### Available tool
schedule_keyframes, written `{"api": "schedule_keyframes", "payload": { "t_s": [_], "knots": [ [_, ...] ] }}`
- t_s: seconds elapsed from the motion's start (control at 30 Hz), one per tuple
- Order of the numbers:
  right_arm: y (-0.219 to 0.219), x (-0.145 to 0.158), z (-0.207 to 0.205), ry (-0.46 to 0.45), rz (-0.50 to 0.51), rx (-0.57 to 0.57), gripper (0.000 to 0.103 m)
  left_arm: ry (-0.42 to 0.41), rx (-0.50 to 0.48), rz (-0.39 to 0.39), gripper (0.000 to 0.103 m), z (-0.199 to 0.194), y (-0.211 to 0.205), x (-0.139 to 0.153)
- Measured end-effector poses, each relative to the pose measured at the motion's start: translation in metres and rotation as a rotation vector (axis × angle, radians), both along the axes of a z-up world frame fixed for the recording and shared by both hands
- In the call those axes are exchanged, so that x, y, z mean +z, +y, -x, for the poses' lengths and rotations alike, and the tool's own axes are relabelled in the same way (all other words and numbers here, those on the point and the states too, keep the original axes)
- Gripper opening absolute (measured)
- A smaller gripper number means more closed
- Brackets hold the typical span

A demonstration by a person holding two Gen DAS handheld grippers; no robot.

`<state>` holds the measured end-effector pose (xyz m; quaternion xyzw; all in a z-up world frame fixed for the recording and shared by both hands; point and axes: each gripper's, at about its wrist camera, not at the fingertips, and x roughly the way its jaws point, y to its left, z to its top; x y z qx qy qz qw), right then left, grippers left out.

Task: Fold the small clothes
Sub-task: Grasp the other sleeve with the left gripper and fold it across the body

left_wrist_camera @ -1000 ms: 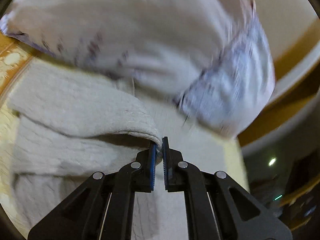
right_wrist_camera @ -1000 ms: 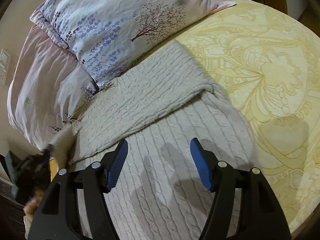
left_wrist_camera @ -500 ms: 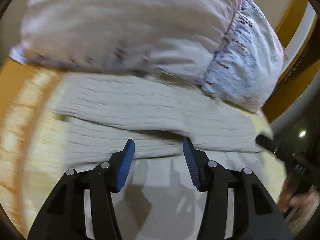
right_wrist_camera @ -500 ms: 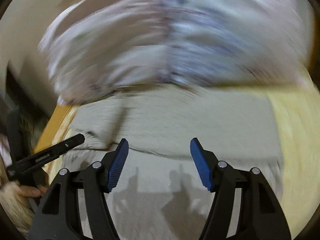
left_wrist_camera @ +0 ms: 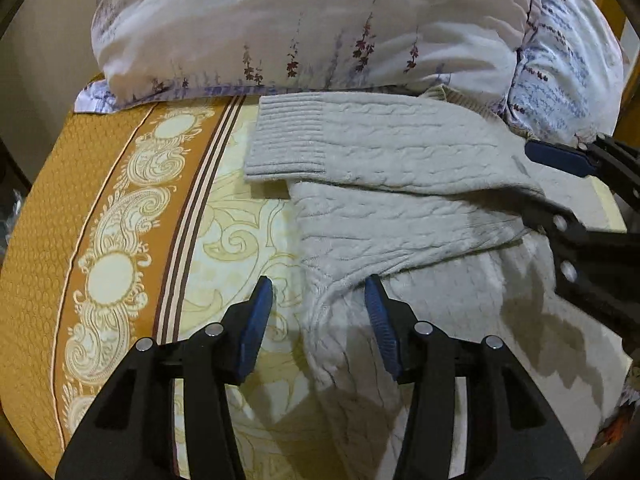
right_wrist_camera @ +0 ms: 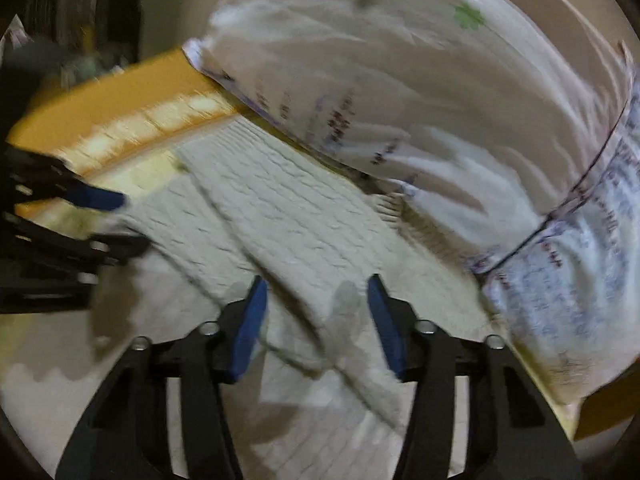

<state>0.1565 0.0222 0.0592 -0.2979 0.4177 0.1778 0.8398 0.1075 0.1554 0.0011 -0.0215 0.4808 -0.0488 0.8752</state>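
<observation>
Both hand-held grippers, left and right, apart, empty, above folded sweater.

The left gripper has black, angular plastic arms with cut-out openings, and round silver screws sit along its top. Its fingers end in blue ribbed pads. The right gripper has the same build: black arms, silver screws and blue fingers.
</observation>
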Motion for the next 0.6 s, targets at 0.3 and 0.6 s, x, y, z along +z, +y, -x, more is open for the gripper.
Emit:
{"api": "schedule_keyframes", "payload": {
  "t_s": [0.3,0.6],
  "knots": [
    [-0.006,0.01,-0.013,-0.124,-0.064,-0.138,0.006,0.011,0.047,0.033,0.044,-0.012,0.007,0.014],
    [-0.131,-0.002,-0.025,0.057,-0.432,-0.699,0.017,0.013,0.07,0.068,0.041,-0.013,0.011,0.014]
  ]
}}
